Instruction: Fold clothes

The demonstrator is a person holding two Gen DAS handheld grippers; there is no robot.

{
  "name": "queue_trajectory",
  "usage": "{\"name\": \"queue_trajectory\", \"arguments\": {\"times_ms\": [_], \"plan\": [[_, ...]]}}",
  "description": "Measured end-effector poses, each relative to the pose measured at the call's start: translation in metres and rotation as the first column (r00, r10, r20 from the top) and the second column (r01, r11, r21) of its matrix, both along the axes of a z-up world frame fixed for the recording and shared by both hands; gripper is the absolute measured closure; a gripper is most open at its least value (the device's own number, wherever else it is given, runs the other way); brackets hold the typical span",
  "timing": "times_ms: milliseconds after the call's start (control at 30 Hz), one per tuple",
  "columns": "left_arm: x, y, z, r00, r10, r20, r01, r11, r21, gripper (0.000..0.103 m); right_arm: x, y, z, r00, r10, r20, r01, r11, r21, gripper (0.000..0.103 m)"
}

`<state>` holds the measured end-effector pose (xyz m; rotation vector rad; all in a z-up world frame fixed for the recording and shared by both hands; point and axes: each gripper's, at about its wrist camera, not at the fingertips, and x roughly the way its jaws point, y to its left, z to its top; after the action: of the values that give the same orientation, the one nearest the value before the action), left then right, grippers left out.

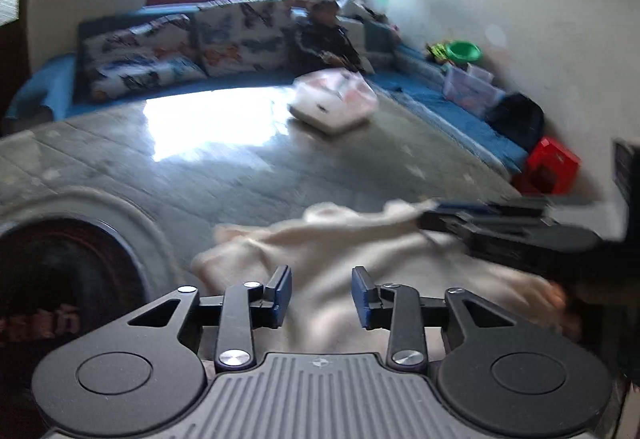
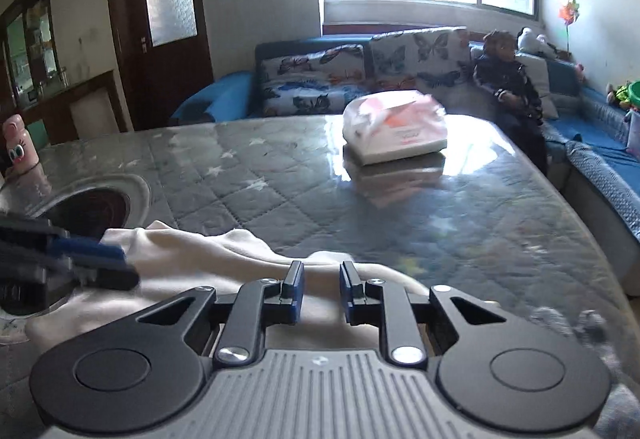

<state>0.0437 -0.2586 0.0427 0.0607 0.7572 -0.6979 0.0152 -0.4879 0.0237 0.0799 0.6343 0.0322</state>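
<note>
A cream-white garment (image 1: 340, 251) lies crumpled on the near part of a glossy quilted grey table (image 1: 224, 175); it also shows in the right wrist view (image 2: 208, 259). My left gripper (image 1: 321, 297) is open just above the garment, nothing between its fingers. My right gripper (image 2: 322, 293) is open over the garment's near edge, also empty. The right gripper shows at the right of the left wrist view (image 1: 492, 223), blurred, low over the cloth. The left gripper shows at the left of the right wrist view (image 2: 80, 259).
A white plastic bag (image 2: 394, 131) sits in the middle of the table (image 2: 360, 207). A round inset opening (image 2: 96, 203) is at the table's left. A pink bottle (image 2: 18, 147) stands far left. A blue sofa with butterfly cushions (image 2: 360, 75) and a seated child (image 2: 508, 79) lie beyond.
</note>
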Motion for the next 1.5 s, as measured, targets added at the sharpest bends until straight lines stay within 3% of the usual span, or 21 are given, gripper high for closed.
{"name": "queue_trajectory", "arguments": {"times_ms": [267,367,433,700,767,967,1500], "plan": [[0.011,-0.008,-0.003,1.0,-0.017,0.0,0.017,1.0,-0.022,0.07,0.007,-0.001,-0.01,1.0,-0.028,0.008,0.028,0.999,0.036,0.082],[0.02,-0.008,-0.001,1.0,0.005,0.007,-0.005,0.999,-0.032,0.07,0.002,0.0,-0.006,0.999,-0.025,0.026,0.023,0.998,0.052,0.075],[0.027,-0.01,-0.004,1.0,0.021,-0.008,-0.021,0.999,-0.03,0.07,0.001,0.003,-0.005,1.0,-0.001,0.03,-0.001,0.999,0.048,0.069],[0.045,-0.012,-0.01,0.996,0.077,-0.039,-0.078,0.996,-0.03,0.072,0.008,0.015,-0.01,1.0,0.004,0.019,-0.003,1.0,-0.015,0.066],[0.045,-0.015,-0.008,0.997,0.072,-0.018,-0.073,0.997,-0.02,0.071,0.005,0.016,-0.008,0.999,0.009,0.033,-0.009,1.0,-0.013,0.06],[0.046,-0.02,-0.009,0.997,0.072,-0.009,-0.072,0.997,0.01,0.07,0.005,0.019,-0.008,1.0,0.005,0.023,-0.005,1.0,-0.016,0.058],[0.005,0.001,0.003,0.995,0.076,0.069,-0.079,0.996,0.03,0.07,-0.068,0.046,-0.003,0.998,0.056,-0.001,-0.056,0.997,-0.049,0.051]]}}
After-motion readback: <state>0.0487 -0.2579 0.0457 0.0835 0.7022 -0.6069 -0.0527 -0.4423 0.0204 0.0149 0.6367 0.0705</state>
